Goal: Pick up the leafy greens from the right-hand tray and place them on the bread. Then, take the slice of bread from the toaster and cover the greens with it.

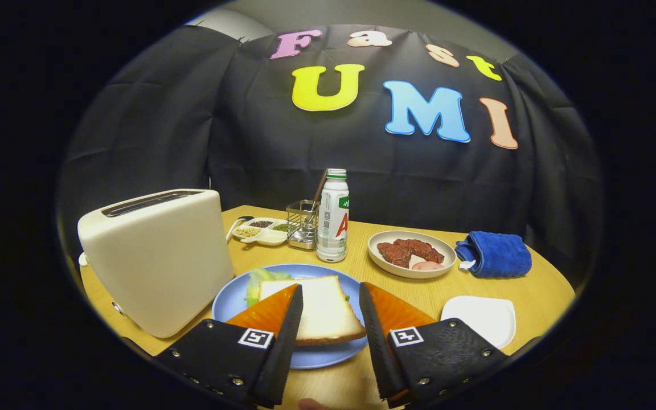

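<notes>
A slice of white bread (328, 310) lies flat on a blue plate (231, 307), just ahead of and between my fingers. Leafy greens (257, 282) poke out from under its far left edge. My gripper (331, 286) is open, with one finger on each side of the slice and nothing pressed between them. The left finger hides part of the slice. Left of the plate stands the cream toaster (157, 256); I see no bread rising from its top slots. The white right-hand tray (479, 319) lies bare beside my right finger.
Beyond the plate stand a white bottle (332, 216), a metal utensil holder (303, 225) and a divided dish of seeds (259, 230). A bowl of red meat (411, 253) and a folded blue cloth (496, 253) lie to the right. The wooden table (533, 290) ends near the tray.
</notes>
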A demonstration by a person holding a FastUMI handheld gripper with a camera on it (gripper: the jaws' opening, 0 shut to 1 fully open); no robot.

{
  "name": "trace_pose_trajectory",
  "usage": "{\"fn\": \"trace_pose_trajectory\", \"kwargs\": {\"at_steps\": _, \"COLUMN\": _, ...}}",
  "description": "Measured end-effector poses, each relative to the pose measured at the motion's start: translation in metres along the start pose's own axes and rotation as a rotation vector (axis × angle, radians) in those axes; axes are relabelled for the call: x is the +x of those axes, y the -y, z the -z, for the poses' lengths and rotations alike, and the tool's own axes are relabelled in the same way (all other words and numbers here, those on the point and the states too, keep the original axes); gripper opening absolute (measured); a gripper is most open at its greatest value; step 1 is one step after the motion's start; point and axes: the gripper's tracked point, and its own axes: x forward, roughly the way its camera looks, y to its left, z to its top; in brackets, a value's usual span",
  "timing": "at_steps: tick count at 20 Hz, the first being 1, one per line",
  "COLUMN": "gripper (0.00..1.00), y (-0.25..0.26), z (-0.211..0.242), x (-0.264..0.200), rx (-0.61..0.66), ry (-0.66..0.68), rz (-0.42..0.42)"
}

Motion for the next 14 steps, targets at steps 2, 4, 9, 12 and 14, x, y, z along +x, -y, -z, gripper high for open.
{"fn": "trace_pose_trajectory", "kwargs": {"at_steps": 2, "gripper": 0.6, "y": 0.003, "z": -0.005, "x": -0.004, "rx": -0.004, "ry": 0.018, "rz": 0.0}}
{"fn": "trace_pose_trajectory", "kwargs": {"at_steps": 4, "gripper": 0.6, "y": 0.011, "z": -0.015, "x": -0.01, "rx": -0.009, "ry": 0.054, "rz": 0.009}}
{"fn": "trace_pose_trajectory", "kwargs": {"at_steps": 9, "gripper": 0.6, "y": 0.039, "z": -0.031, "x": -0.025, "rx": 0.037, "ry": 0.125, "rz": 0.028}}
{"fn": "trace_pose_trajectory", "kwargs": {"at_steps": 12, "gripper": 0.6, "y": 0.065, "z": -0.036, "x": -0.036, "rx": 0.039, "ry": 0.14, "rz": 0.042}}
{"fn": "trace_pose_trajectory", "kwargs": {"at_steps": 14, "gripper": 0.62, "y": 0.08, "z": -0.029, "x": -0.044, "rx": 0.008, "ry": 0.132, "rz": 0.05}}
